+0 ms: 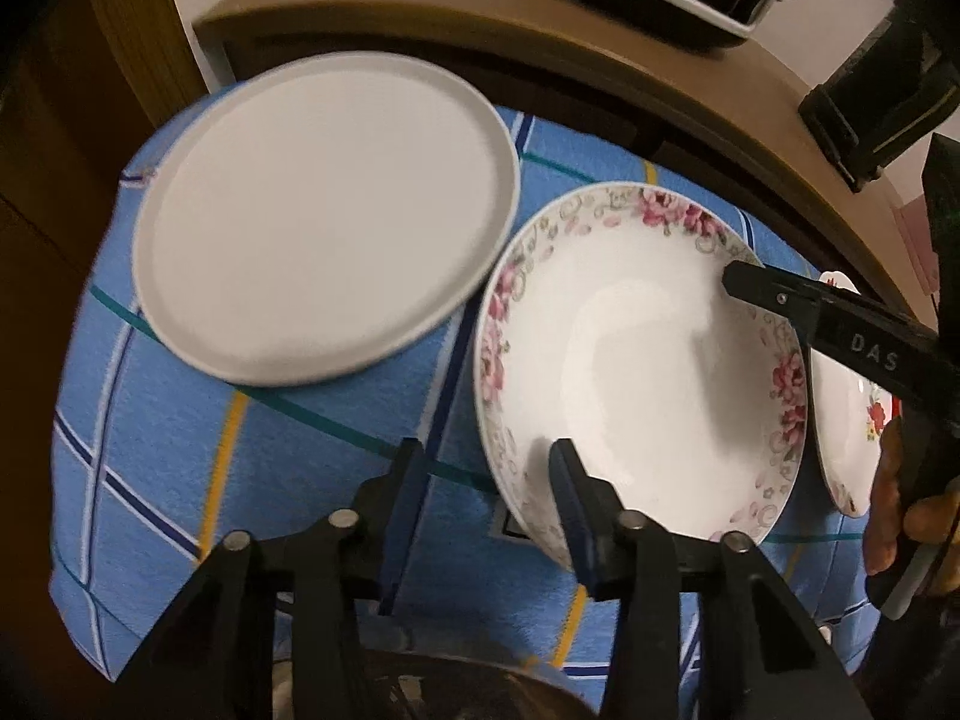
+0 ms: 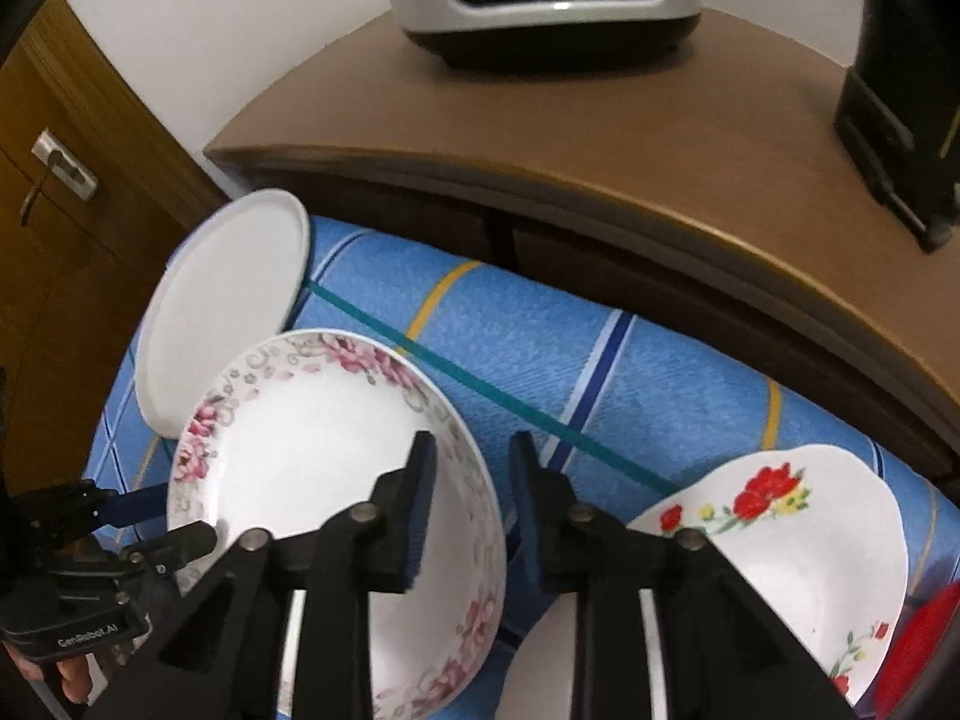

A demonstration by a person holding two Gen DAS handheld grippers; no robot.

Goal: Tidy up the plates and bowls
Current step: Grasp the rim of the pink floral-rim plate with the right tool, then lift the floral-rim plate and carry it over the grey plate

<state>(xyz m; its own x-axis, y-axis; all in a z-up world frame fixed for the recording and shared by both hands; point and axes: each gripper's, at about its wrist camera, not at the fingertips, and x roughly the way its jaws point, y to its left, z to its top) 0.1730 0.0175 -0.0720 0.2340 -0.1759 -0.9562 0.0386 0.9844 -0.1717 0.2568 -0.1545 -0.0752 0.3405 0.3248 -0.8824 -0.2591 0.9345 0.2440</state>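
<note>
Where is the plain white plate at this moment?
The plain white plate lies on the blue checked cloth at the upper left of the left wrist view, beside the pink-flowered plate and below the wooden counter.

Left claw (image 1: pixel 489 474) straddling pink-flowered bowl (image 1: pixel 642 360) rim, plain white plate (image 1: pixel 324 216) beside, blue cloth (image 1: pixel 180 420)

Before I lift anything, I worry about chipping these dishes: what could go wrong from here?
1. The left tongs and right tongs straddle the rim of the pink-flowered plate on opposite sides, jaws apart; lifting before both close could let it slip.
2. The white plate and the red-flowered plate lie close on either side; a swung plate could knock them.
</note>
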